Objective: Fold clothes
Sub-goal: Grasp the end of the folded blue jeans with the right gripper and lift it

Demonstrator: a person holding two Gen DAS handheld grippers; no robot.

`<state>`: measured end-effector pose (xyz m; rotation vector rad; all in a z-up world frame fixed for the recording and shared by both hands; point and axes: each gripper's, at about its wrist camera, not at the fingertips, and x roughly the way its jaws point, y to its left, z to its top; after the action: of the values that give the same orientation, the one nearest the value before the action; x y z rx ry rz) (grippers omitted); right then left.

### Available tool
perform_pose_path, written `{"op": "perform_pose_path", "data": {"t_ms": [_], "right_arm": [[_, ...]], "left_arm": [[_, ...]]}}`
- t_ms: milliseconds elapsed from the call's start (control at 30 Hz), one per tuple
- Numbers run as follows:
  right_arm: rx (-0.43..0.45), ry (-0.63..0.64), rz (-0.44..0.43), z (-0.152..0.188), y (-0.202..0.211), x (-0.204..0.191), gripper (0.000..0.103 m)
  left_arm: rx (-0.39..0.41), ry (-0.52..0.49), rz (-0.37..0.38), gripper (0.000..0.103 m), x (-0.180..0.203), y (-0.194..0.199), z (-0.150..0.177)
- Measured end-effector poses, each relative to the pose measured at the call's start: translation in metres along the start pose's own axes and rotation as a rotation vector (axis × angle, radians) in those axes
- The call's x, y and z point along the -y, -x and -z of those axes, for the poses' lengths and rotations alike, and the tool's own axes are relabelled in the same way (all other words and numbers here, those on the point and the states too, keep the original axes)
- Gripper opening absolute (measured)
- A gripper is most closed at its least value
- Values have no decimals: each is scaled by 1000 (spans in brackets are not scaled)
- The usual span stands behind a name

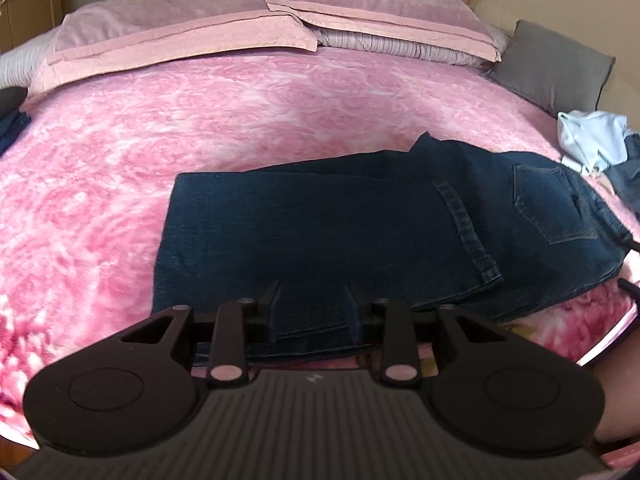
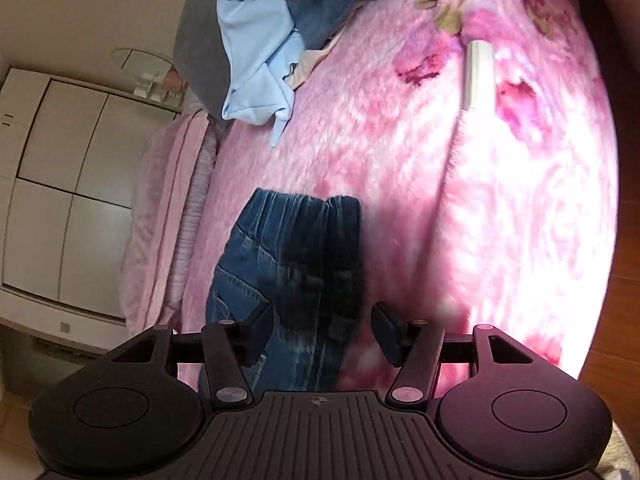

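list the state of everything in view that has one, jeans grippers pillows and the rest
jeans: folded, lying flat on the blanket
left gripper: jaws part open over the near edge of the jeans, grip unclear
right gripper: open, waistband end of the jeans between the jaws
clothes pile: crumpled, unfolded
pink pillows: lying flat, overlapping
grey cushion: propped up at the bed's edge
pink blanket: spread over the bed

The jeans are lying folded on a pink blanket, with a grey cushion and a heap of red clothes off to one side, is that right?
Nearly. The jeans do lie folded on the pink blanket, and the grey cushion is there, but the heap of clothes beside it is light blue and dark blue, not red. The right wrist view shows it best.
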<state>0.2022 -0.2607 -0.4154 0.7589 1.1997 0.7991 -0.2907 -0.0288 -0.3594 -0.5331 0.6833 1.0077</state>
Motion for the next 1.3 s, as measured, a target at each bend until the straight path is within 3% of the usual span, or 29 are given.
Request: {"op": "perform_pose_path", "data": {"t_ms": [233,300,367,467,567,767,833,933,1000,1167,1300], "right_arm": [[-18,49,-14,-4,-23,1,57],[-17,128,27,2,-26,-4,33],[-9,154,27,5,-26,-5,30],[-3,129,-2,5,-25,-3,30],[-1,61,-33,4,-29,4,38],[22,218,72,13,-32,-14,27],[43,364,170,23,-36,-35,26],[138,861,408,75,-48,-95,25],[228,1104,469,114,-52,-123,22],[391,1314,328,179,-27,-178,18],[451,1554,77,263,-1,-213,17]], "left_arm": [[-16,43,6,28,-4,-7,1],[-14,55,6,28,-6,-7,1],[-13,66,10,28,-8,-7,-1],[-1,72,9,28,-12,-6,-2],[4,84,5,28,-17,-7,-4],[-14,158,8,28,-32,-14,0],[-9,175,16,28,-36,-11,1],[12,195,21,28,-46,-4,2],[32,219,27,28,-56,2,2],[80,287,31,27,-89,18,2],[103,377,18,26,-124,27,10]]}}
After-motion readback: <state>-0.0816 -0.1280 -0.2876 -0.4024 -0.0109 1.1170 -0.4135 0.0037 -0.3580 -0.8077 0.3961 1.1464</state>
